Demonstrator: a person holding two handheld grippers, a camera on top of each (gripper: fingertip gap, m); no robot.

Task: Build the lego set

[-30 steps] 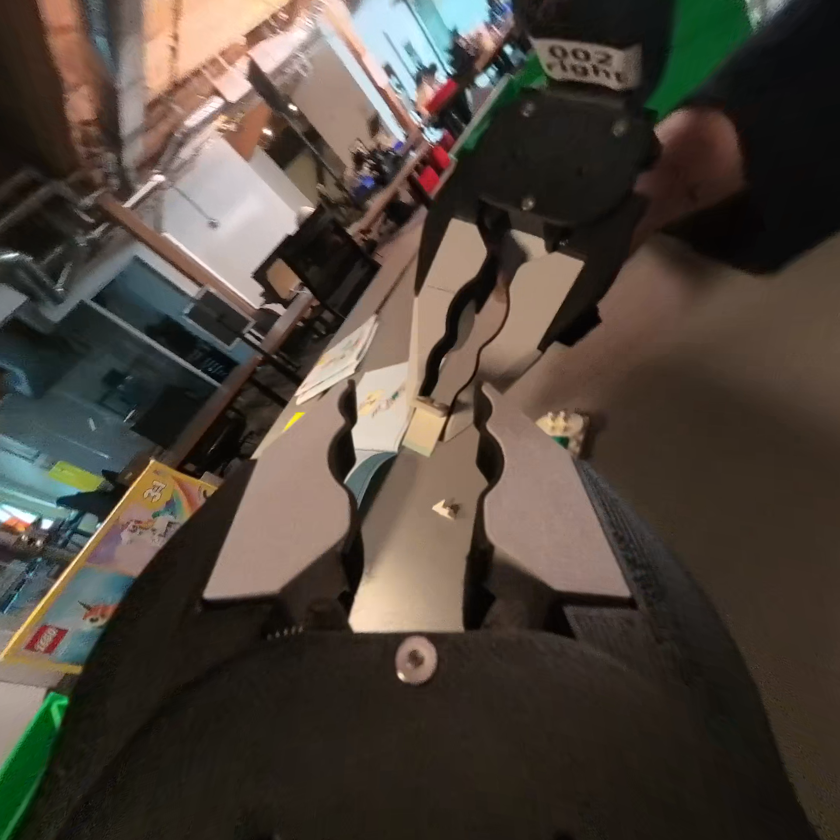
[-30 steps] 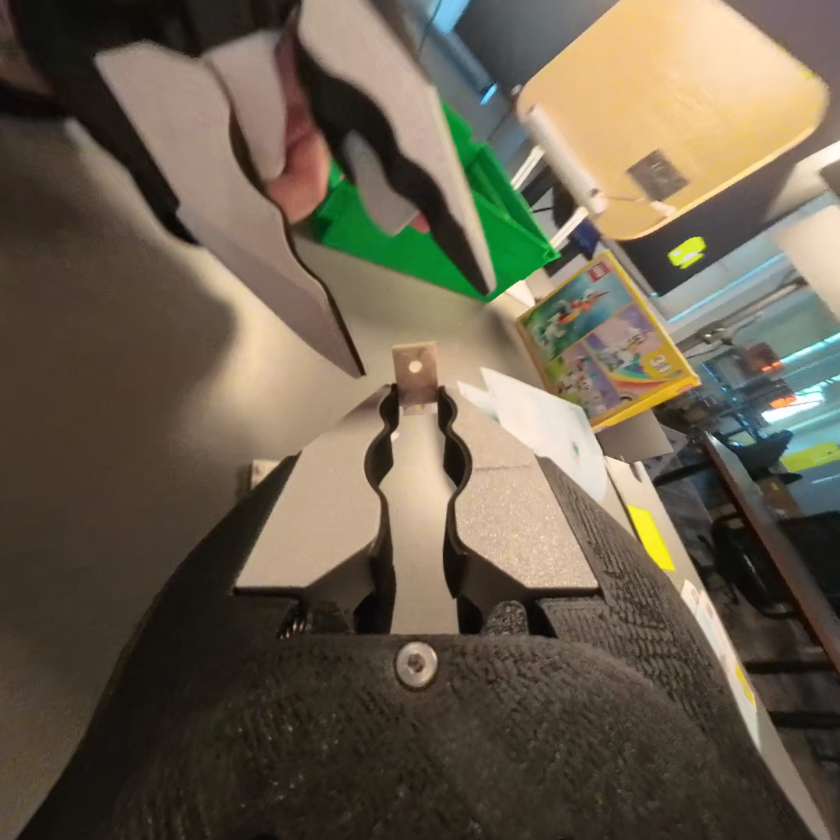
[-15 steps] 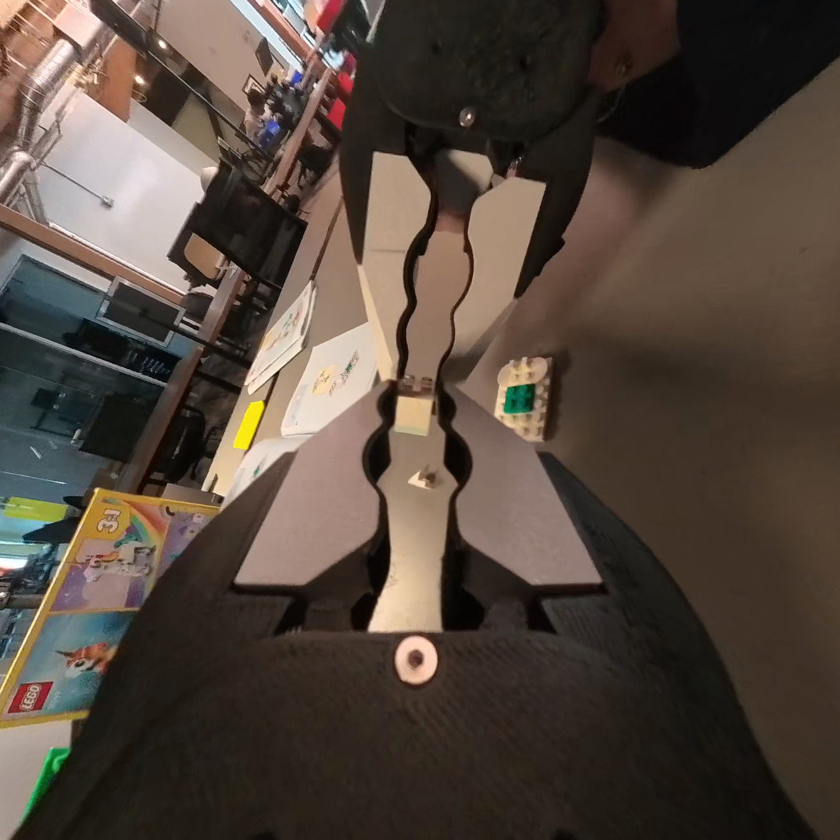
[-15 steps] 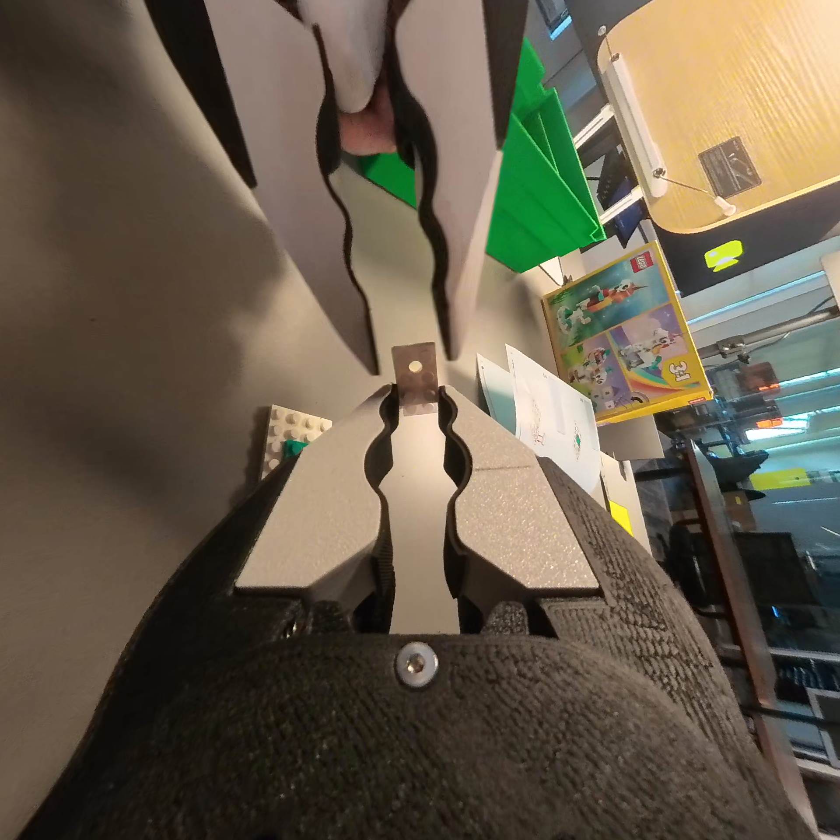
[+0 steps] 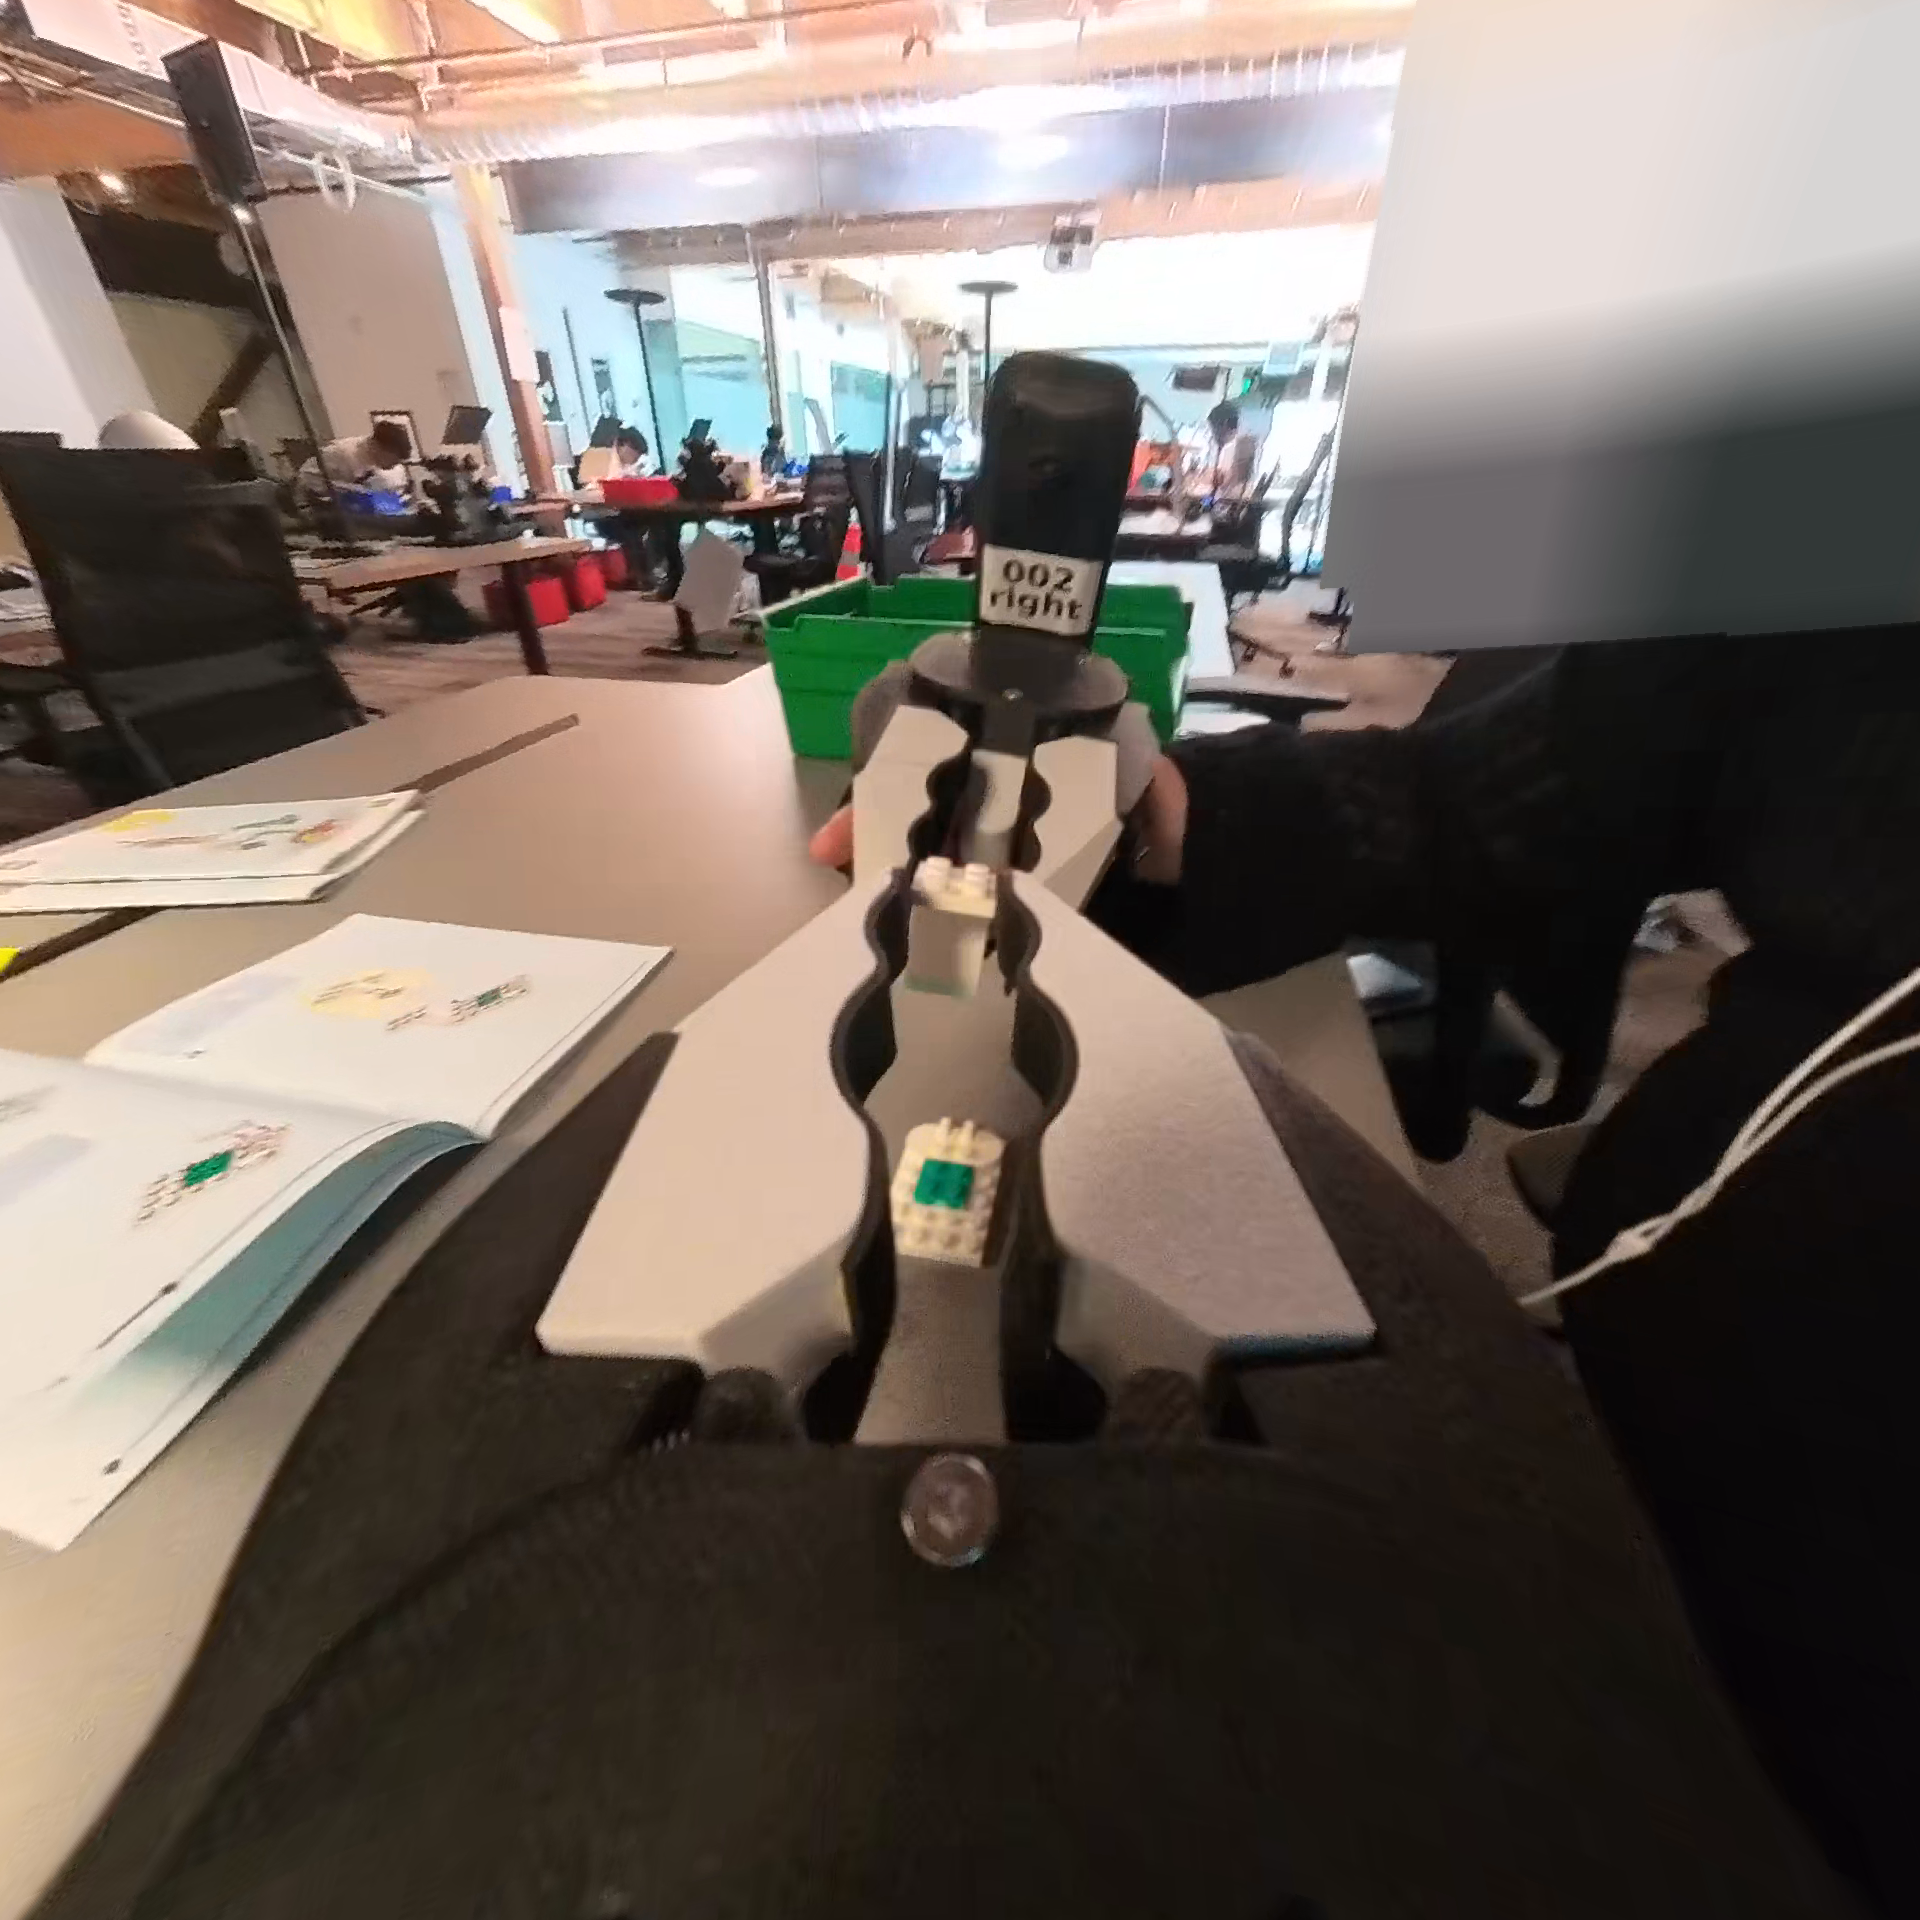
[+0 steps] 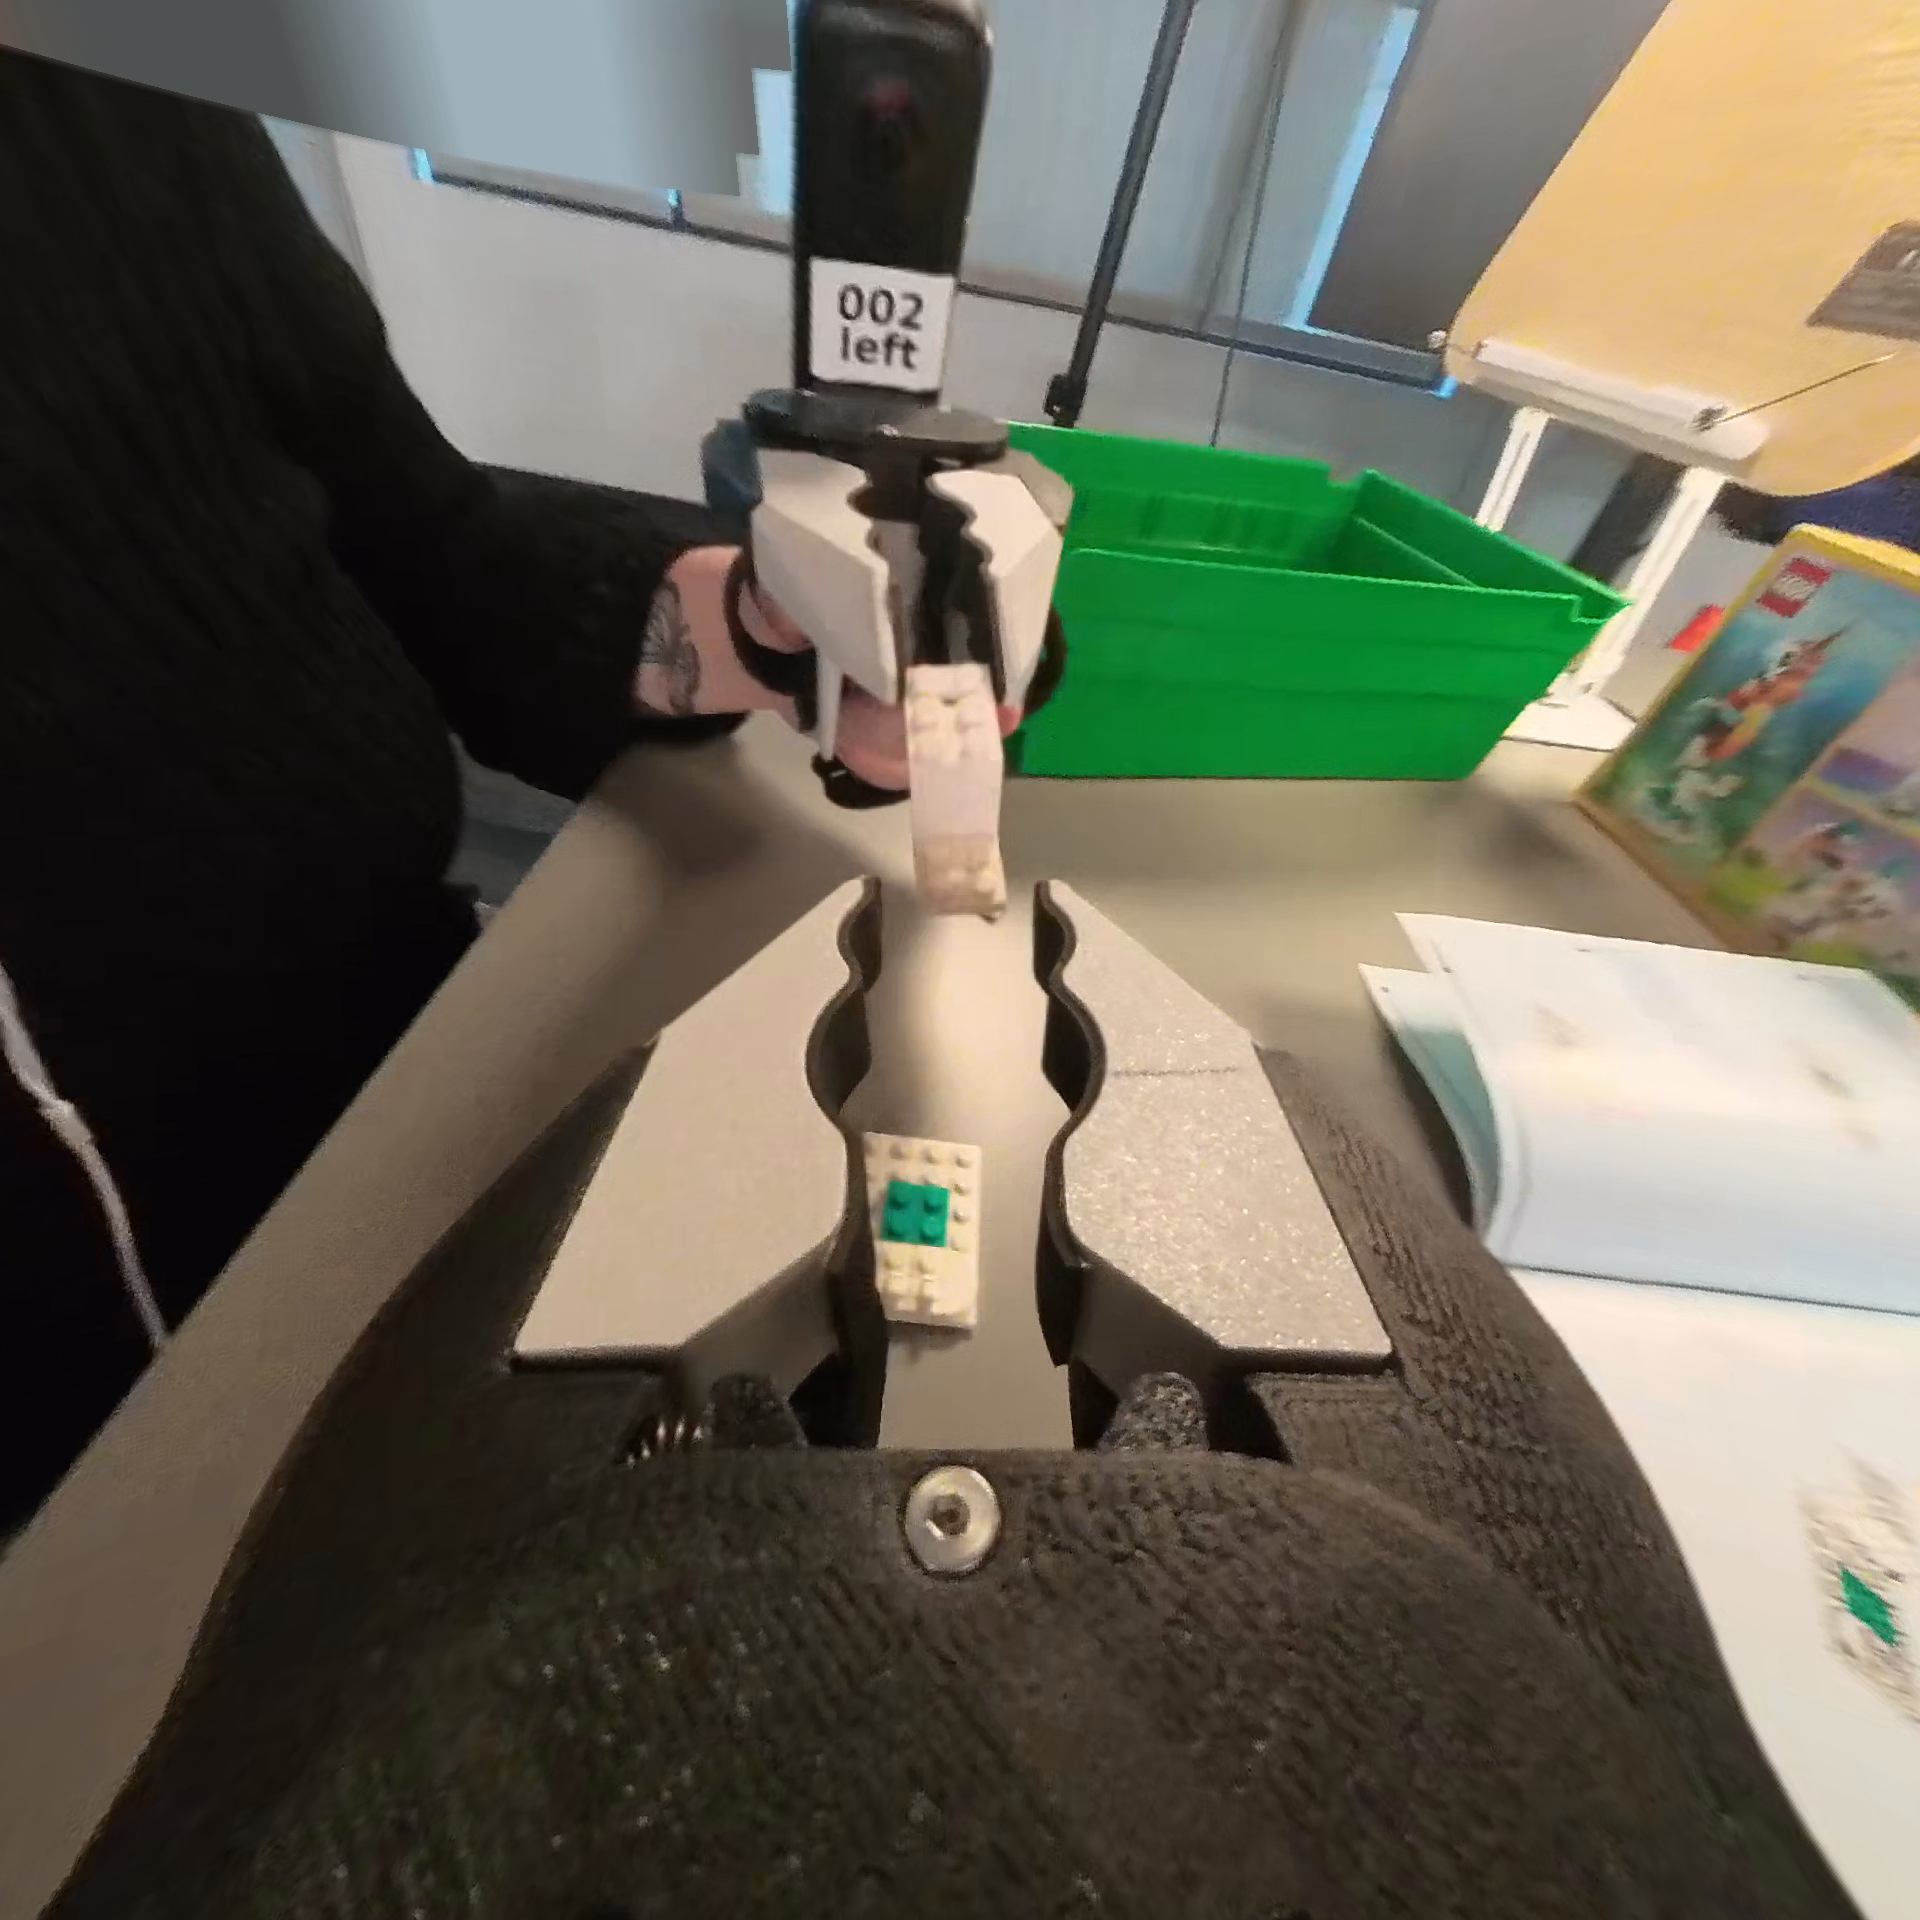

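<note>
Left gripper point(image 5: 948, 914) clamps a studded white brick point(image 5: 943, 935), right gripper point(image 6: 951, 896) gapes over the flat white-and-green plate point(image 6: 923, 1226).

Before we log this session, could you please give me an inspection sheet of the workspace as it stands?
Surface: grey table, mostly bare.
Job's things: white brick in the air; white plate with a green tile flat on the table.
Clutter: open instruction booklet, second booklet, green bin, set box.
Grippers: left gripper fingers closed on the white brick; right gripper fingers apart, holding nothing, facing it.
Cables: thin white cord over the person's dark clothing; none on the table.
Surroundings: open office with desks, chairs and people far off.
</note>
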